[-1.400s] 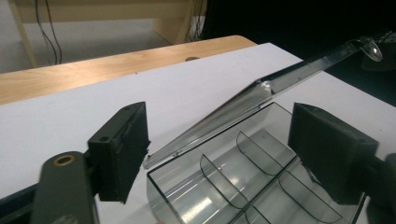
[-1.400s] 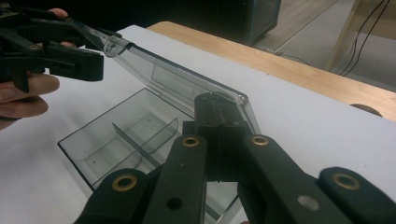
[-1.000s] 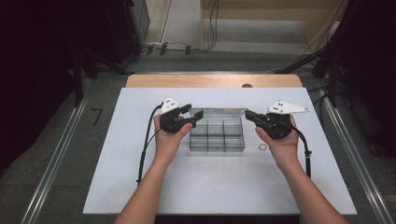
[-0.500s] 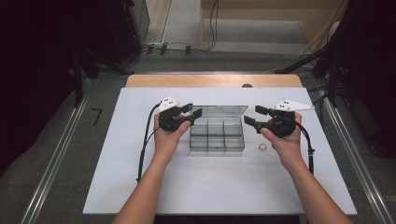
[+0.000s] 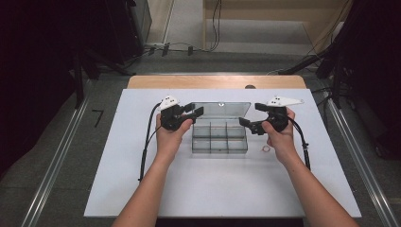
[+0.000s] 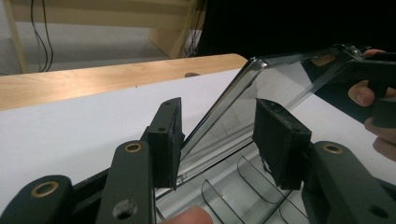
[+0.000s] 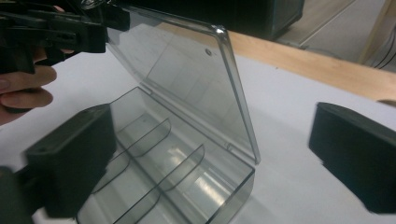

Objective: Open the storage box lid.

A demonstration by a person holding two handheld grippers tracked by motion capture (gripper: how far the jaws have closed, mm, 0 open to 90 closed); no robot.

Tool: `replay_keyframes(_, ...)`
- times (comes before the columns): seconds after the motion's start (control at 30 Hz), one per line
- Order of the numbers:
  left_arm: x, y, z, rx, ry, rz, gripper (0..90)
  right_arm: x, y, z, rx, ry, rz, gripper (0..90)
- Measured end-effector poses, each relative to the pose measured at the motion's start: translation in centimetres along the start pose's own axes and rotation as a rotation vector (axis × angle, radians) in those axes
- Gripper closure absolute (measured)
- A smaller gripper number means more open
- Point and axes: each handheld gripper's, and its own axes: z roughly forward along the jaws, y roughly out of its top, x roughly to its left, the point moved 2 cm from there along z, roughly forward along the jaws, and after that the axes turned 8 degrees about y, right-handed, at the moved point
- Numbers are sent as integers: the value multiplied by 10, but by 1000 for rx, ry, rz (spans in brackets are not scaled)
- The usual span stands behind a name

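While one clear smoky plastic compartment box (image 5: pixel 219 137) sits mid-frame on the white tabletop (image 5: pixel 118 179), its hinged lid (image 5: pixel 221 109) stands raised. Six compartments, approx. Two grippers: left gripper (image 5: pixel 197 110) at lid's left edge, jaws half-spread w/ the edge between them, just been closing; right gripper (image 5: pixel 250 115) at box's right, jaws spread wide, just been opening, nothing between. One small ring (image 5: pixel 265 149) lies lower right of box.

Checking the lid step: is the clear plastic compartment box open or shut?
Open. The clear plastic compartment box has its hinged transparent lid tilted up off the base, exposing empty divided compartments.
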Motion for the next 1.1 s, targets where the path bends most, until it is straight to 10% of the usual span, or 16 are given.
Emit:
replay_keyframes(0.5,9,0,10,-1,3,-53,559,-9,-3,19,5,-77,13,542)
replay_keyframes(1.1,16,-3,19,32,23,-70,620,-20,-4,18,-32,-96,60,736)
